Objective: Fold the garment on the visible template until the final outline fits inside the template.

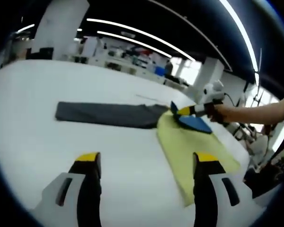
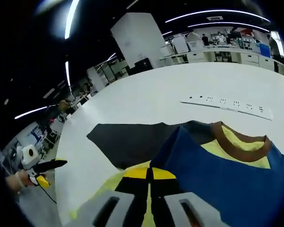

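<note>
White bench [image 1: 47,142] carrying everything; open workroom behind it with ceiling strip lights and desks.

Left gripper view: the left gripper [image 1: 146,163] is hovering above the near part of the bench, its two yellow-tipped jaws standing spread wide with bare bench between them, holding nothing. Beyond them the garment [image 1: 109,114] is lying flat, a long dark grey strip stretching along the bench toward its left end. Its other end is meeting the yellow template [image 1: 189,151], a pale yellow sheet lying flat toward the bench's right edge. A blue part of the garment is resting on the template's far corner. The right gripper [image 1: 179,111] is coming in from the right, a person's hand [image 1: 217,111] gripping its handle, its tip at that blue part.

Right gripper view: the right gripper's jaws are pressed together, pinching the blue fabric of the garment at its edge, just over the template. The blue panel is showing a brown collar [image 2: 239,142] with yellow inside it; the dark grey part is spreading away behind. A white ruled strip [image 2: 227,105] is lying on the bench farther off, well apart from the garment. The left gripper is showing at the far left, past the bench edge.
</note>
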The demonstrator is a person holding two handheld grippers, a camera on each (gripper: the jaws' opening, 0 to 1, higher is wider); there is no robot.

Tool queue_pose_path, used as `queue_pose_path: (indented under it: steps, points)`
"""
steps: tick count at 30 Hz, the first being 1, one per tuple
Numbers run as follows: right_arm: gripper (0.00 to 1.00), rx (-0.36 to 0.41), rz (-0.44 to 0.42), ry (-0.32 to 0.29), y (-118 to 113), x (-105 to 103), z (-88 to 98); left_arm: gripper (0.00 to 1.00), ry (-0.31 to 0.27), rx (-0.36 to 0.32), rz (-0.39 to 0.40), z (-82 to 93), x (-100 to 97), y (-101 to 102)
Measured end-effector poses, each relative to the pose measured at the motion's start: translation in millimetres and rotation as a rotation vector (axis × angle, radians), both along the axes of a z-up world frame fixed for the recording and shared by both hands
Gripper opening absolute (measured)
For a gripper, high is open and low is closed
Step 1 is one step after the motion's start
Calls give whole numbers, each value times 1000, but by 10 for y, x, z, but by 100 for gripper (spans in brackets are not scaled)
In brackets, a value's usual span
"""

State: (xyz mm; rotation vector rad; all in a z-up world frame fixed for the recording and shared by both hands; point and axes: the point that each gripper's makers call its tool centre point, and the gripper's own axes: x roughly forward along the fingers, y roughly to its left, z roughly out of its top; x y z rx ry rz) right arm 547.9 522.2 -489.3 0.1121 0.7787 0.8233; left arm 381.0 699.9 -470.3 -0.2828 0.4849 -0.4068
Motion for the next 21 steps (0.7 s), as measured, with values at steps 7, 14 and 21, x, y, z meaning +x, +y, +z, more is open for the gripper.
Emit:
queue_pose_path:
  steps: [7, 14, 21]
  points:
    - [0, -8, 10, -45, 27, 96, -52, 75, -6, -4, 12, 35, 56, 33]
    - [12, 20, 44, -106, 22, 63, 60, 74, -10, 2, 10, 75, 89, 27]
    - [59, 39, 35, -207, -191, 48, 171, 74, -19, 4, 10, 137, 193, 31]
